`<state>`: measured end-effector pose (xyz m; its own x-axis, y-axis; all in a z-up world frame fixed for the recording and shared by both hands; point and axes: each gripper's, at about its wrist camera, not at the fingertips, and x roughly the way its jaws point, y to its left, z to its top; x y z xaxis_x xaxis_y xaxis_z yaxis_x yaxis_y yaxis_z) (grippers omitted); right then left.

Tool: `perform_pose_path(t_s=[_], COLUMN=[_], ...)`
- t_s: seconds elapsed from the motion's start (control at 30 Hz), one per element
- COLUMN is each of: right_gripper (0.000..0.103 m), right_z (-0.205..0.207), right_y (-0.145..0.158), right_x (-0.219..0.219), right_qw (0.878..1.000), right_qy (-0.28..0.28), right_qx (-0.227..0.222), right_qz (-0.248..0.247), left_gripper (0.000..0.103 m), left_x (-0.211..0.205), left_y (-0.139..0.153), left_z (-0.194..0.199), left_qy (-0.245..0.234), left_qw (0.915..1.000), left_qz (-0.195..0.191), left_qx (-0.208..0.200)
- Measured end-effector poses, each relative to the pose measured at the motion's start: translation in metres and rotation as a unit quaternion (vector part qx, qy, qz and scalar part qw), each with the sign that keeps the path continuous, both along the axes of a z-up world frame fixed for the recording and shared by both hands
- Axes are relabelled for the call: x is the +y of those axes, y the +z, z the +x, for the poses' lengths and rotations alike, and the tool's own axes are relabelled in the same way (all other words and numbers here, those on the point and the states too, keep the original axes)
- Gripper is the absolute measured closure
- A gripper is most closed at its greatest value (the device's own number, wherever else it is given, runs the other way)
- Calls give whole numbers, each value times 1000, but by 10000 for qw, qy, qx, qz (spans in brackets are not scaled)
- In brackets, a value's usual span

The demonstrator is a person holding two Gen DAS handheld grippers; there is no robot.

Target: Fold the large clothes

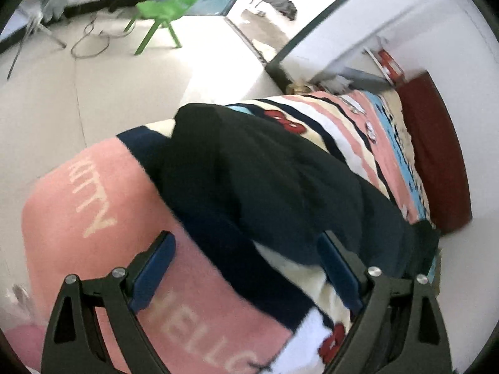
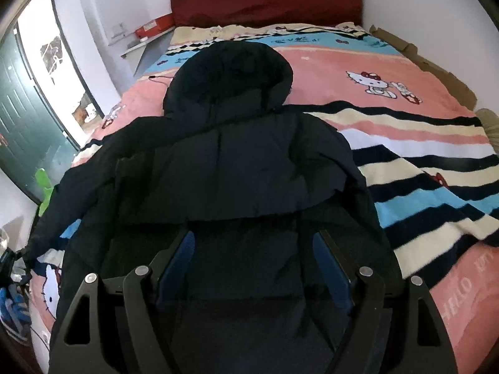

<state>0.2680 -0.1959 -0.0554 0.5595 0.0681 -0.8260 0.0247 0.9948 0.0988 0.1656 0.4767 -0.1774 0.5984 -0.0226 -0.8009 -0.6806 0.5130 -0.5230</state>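
Fingers [image 2: 332, 268] of both grippers stand spread, gripping nothing, over the black hooded jacket [image 2: 230, 168] on the striped blanket [image 2: 421, 162].

My right claw [image 2: 252, 265] is blocking the lower back of the black hooded padded jacket [image 2: 237, 162], and the hem is running out past the bottom edge. One sleeve is trailing off to the left, its cuff too dark to make out. In the left wrist view the whole jacket [image 1: 265, 171] is blurring into one dark mass. The cream lettering on the pink striped blanket [image 1: 93, 212] is getting cut off behind my left claw [image 1: 246, 265].
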Motion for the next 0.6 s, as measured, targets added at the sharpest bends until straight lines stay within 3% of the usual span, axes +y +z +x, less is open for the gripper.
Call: perform_pose_path(t_s=[0.4, 0.5, 0.6], right_gripper=[25, 25, 25], right_z=[-20, -24, -30], right_y=[13, 10, 6], right_x=[-38, -52, -66], right_qw=[9986, 9978, 9968], right_qy=[-467, -622, -767], right_qx=[-57, -25, 6], right_qz=[-242, -240, -230], left_gripper=[13, 27, 52], left_x=[35, 39, 45], left_y=[-22, -24, -29], left_z=[30, 29, 27], left_qy=[809, 1026, 1173], left_qw=[9959, 9935, 9909], left_qz=[-406, -500, -658], left_qx=[-17, 8, -29])
